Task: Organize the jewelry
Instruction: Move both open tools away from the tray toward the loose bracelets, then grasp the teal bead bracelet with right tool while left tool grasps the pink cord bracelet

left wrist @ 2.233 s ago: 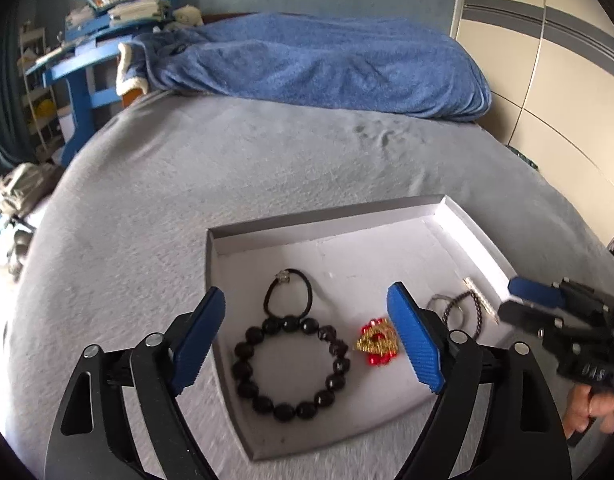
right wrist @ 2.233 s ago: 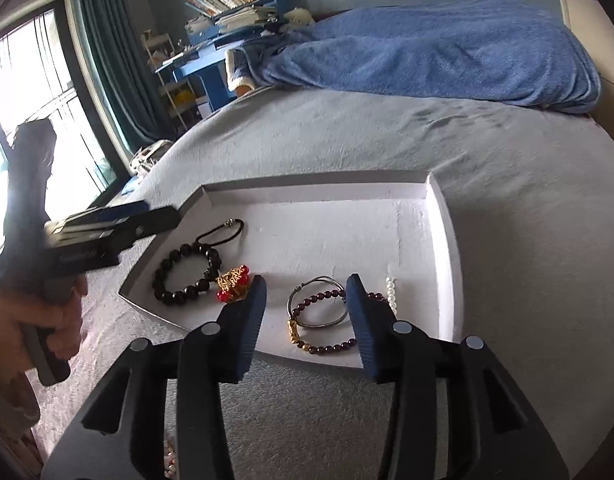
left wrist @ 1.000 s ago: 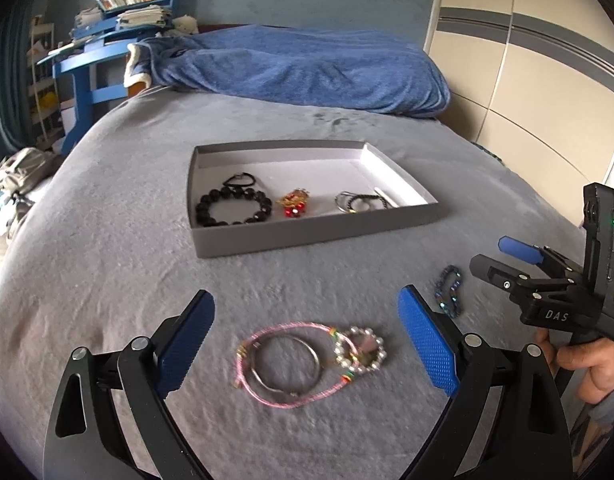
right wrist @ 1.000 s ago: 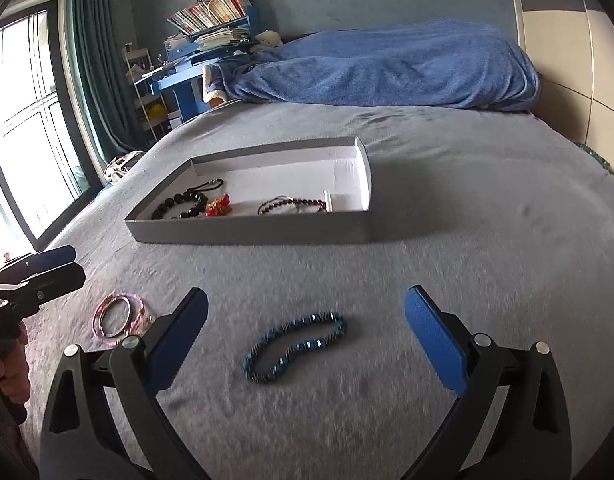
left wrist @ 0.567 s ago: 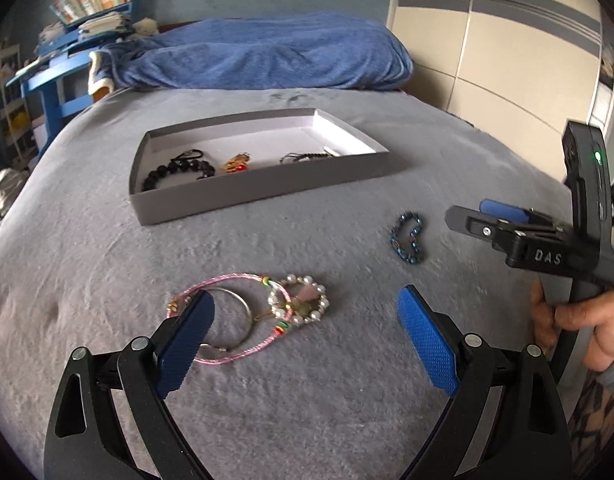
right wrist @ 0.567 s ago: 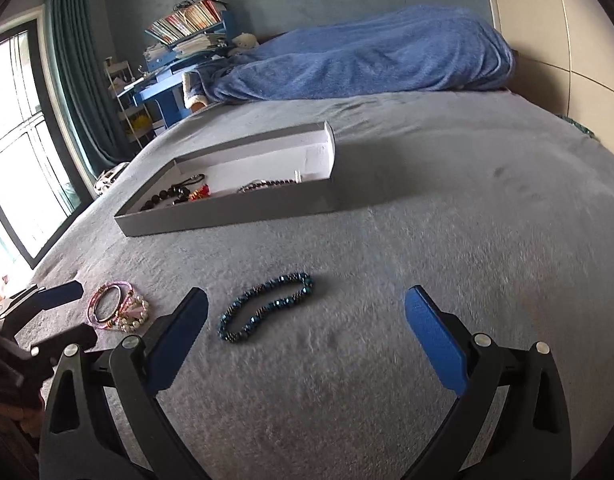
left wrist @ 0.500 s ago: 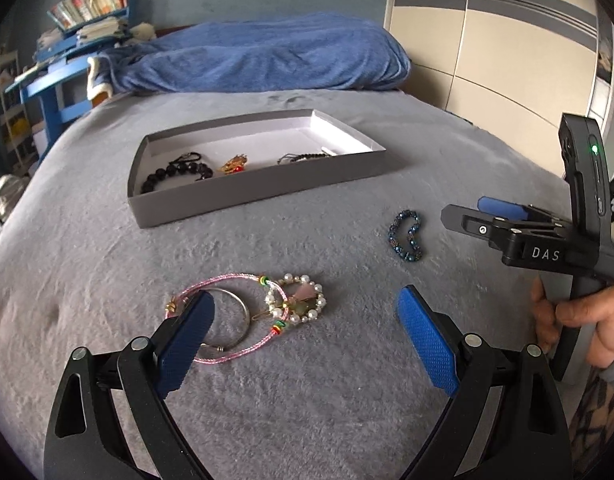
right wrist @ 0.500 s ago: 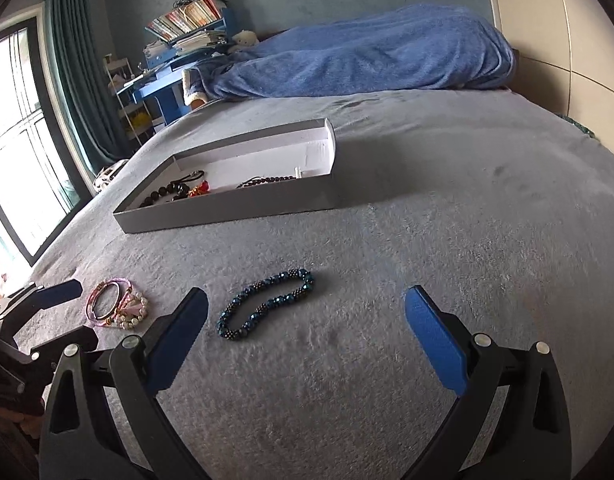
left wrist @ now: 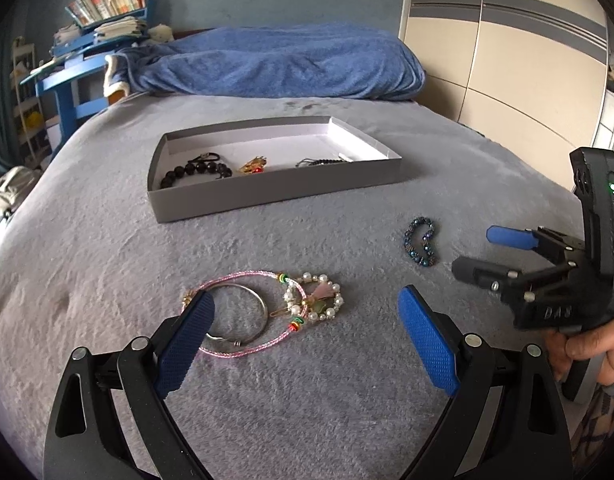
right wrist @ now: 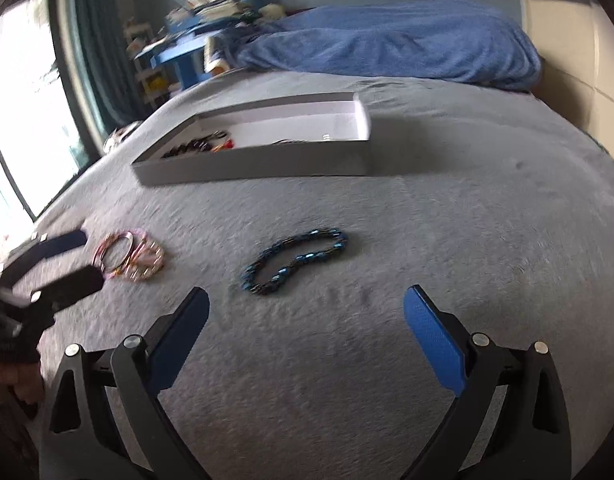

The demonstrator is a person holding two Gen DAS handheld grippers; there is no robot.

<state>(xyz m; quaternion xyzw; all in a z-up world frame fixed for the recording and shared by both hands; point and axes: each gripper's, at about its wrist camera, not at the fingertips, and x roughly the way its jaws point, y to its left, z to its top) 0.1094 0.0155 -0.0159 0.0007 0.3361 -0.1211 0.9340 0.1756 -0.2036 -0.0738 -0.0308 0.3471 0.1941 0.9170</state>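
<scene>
Here, we held both tools over the grey bed cover (left wrist: 107, 248), and neither had anything between its fingers. Our left gripper (left wrist: 305, 326) stood wide open, its blue pads spread just above a small heap of jewelry: a pink cord bracelet (left wrist: 243, 350) looped around a silver bangle (left wrist: 243, 308), with a pearl bracelet (left wrist: 313, 298) touching them on the right side. The left pad overlapped the near edge of the bangle in the left wrist view, though we could not tell whether it touched. Our right gripper (right wrist: 307, 322) was likewise wide open, and the dark blue beaded bracelet (right wrist: 295, 260) lay curled on the cover just ahead of its gap, apart from both pads. In the left wrist view that same bracelet (left wrist: 421, 242) sat between the heap and the right tool's fingers. Farther back on the bed rested the shallow grey box (left wrist: 275, 192), and inside it we saw a black bead bracelet (left wrist: 195, 172) at the left, a gold and red piece (left wrist: 253, 166) in the middle, and a thin dark bracelet (left wrist: 319, 162) toward the right. A blue blanket (left wrist: 275, 66) lay bunched beyond the box.
</scene>
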